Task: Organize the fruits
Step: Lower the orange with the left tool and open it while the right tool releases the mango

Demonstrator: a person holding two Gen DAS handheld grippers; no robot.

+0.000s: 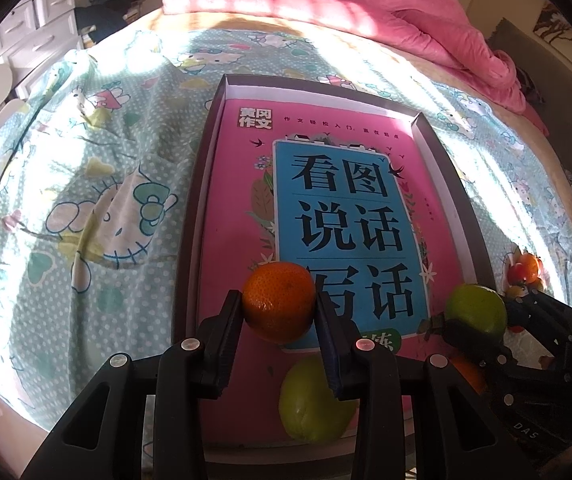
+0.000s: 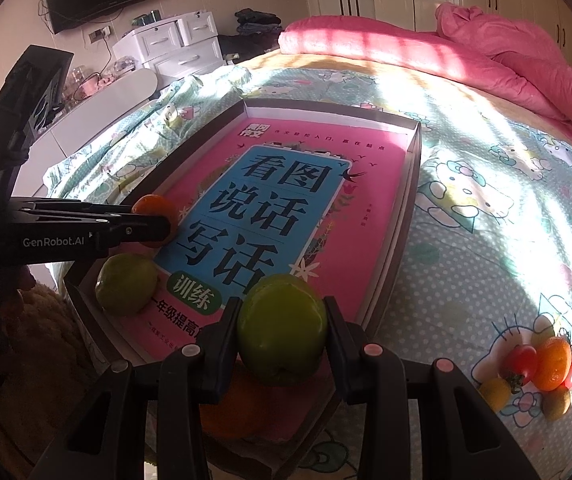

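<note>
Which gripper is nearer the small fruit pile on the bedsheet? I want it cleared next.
Right. The right gripper is just left of the pile; the left gripper is across the tray.

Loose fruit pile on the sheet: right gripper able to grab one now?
Probably not yet. The right gripper is shut on a green fruit; the pile lies unobstructed to its right, outside the tray.

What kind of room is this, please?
Most likely a bedroom: the tray lies on a bed with a cartoon sheet, a pink quilt is piled behind, and white drawers stand nearby.
</note>
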